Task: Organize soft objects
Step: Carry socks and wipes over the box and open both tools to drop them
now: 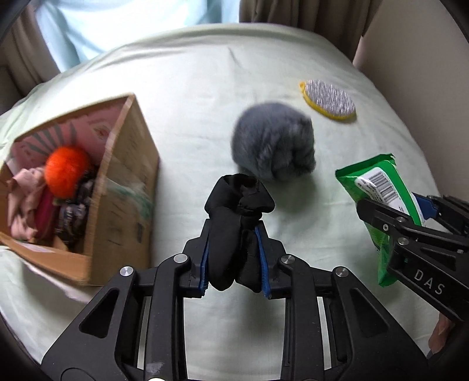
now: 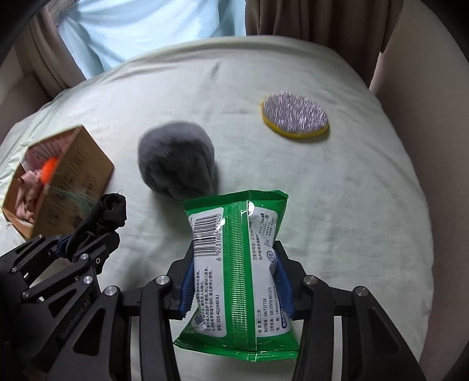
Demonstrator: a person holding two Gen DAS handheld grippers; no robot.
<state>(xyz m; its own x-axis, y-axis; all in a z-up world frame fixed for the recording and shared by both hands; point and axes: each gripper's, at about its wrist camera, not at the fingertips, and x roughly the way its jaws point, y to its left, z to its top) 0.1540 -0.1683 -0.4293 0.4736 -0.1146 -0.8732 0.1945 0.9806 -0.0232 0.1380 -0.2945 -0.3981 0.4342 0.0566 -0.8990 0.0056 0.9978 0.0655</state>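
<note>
Both held items (image 1: 239, 231) (image 2: 237, 269) point lengthwise forward.

Green wipes pack (image 2: 237, 272): glossy plastic film, ribbed seam. Black bundle (image 1: 239, 231): matt cloth. Grey ball (image 1: 272, 145): fluffy fur. Box (image 1: 117, 187): matt brown cardboard. Round pad (image 2: 294, 117): glittery top, yellow edge. Bed sheet (image 1: 190, 96): matt, smooth pale cloth

Setting: home bedroom. Evidence: work surface is a bed (image 2: 337, 205) under a pale green sheet, soft and rumpled. Brown curtains (image 2: 307, 20) hang behind it, framing a light blue drape (image 2: 152, 26). A cardboard box (image 1: 129, 181) of household soft items sits on the sheet.
</note>
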